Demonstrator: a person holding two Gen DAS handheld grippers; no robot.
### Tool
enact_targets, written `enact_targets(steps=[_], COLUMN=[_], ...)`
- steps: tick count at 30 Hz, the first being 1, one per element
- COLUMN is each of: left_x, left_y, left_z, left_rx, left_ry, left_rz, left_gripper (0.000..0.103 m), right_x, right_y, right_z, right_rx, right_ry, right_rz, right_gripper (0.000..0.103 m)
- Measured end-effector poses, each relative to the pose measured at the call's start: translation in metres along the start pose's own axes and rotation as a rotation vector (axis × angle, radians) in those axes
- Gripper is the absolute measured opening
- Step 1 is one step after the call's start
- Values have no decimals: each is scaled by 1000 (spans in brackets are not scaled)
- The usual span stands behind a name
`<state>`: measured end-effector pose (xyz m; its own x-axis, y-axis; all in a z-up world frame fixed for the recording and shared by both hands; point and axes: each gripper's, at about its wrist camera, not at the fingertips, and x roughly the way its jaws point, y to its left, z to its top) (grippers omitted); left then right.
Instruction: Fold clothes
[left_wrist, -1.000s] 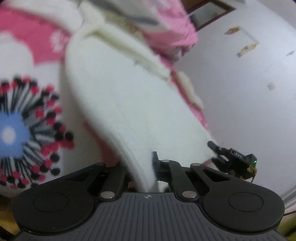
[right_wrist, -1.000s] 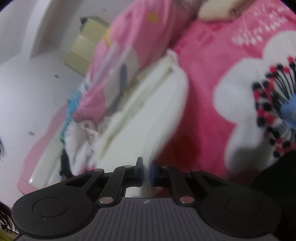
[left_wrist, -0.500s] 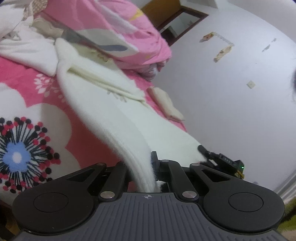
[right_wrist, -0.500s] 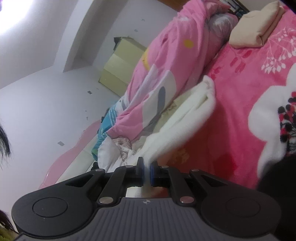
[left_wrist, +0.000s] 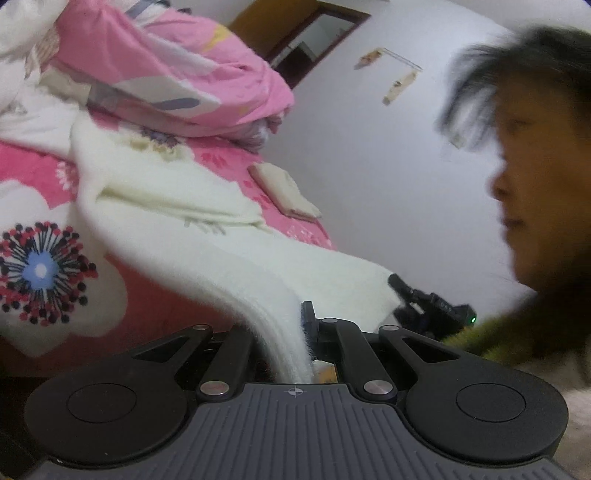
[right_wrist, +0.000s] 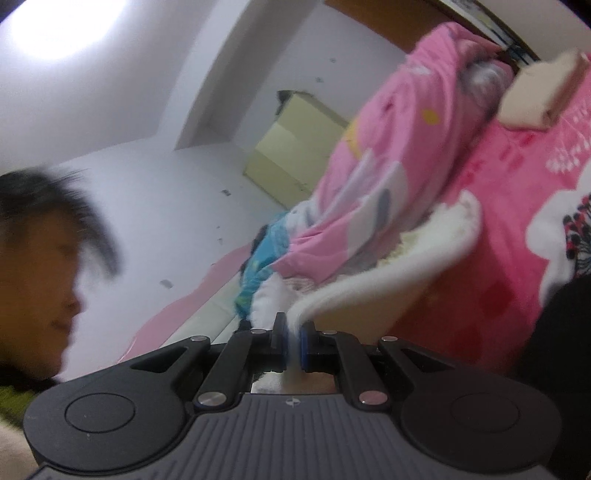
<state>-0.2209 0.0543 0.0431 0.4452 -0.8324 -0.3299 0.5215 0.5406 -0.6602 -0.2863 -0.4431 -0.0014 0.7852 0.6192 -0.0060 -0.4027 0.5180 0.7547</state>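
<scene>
A white fleece garment (left_wrist: 177, 221) stretches from the pink bed toward me. My left gripper (left_wrist: 291, 332) is shut on one thick edge of it; the left finger is hidden under the cloth. My right gripper (right_wrist: 293, 343) is shut on another edge of the same garment (right_wrist: 417, 262), which rises in a band back to the bed. The right gripper (left_wrist: 428, 302) also shows in the left wrist view, at the garment's far corner. The garment is lifted off the bed at the near end.
A pink flowered bedspread (left_wrist: 44, 269) covers the bed. A bunched pink quilt (left_wrist: 177, 77) lies at the back. A folded beige cloth (left_wrist: 284, 192) lies near the bed's edge. The person's face (left_wrist: 535, 192) is close by. A yellow cabinet (right_wrist: 295, 147) stands by the wall.
Both grippers have pulled the garment's near end up and back from the bed. The views tilted upward, and the person's face has come into both.
</scene>
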Motion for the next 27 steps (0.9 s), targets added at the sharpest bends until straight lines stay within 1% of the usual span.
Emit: enact_targets(steps=[2,4,7,10,12,15,20,24,27], left_x=[-2,1,7,12,14,18,32,46,58], left_y=[-3,5,22,37,43,52,78,102,121], left_z=[2,4,11,23,33,51,83,105,119], left_rx=[14,1,-25,-60,-59,-44,-69,-86,-112], left_ry=[-6,-19,-38,-72,-100,-146,-193,-215,-215], left_rz=[-5,-31,-39,-46,-46,-37,7,32,46], left_gripper=[2,2,2,2,2,2,2,2,2], right_x=[-7,-5,12,30,43,61,93,119,137], right_y=[17,17,6,7,5,0,-13,-32,-50], right_z=[-1,0,6,13,20,32,52,68,79], right_rx=[-29,-37,-22,-72,-93,-100,-98,-52,4], right_ry=[2,-5,-2,26,33,28,19,-1,-21], right_rz=[10,29,73,85,99,119,139,121,91], right_gripper=[7,7,7,7,7,7,7,7,7])
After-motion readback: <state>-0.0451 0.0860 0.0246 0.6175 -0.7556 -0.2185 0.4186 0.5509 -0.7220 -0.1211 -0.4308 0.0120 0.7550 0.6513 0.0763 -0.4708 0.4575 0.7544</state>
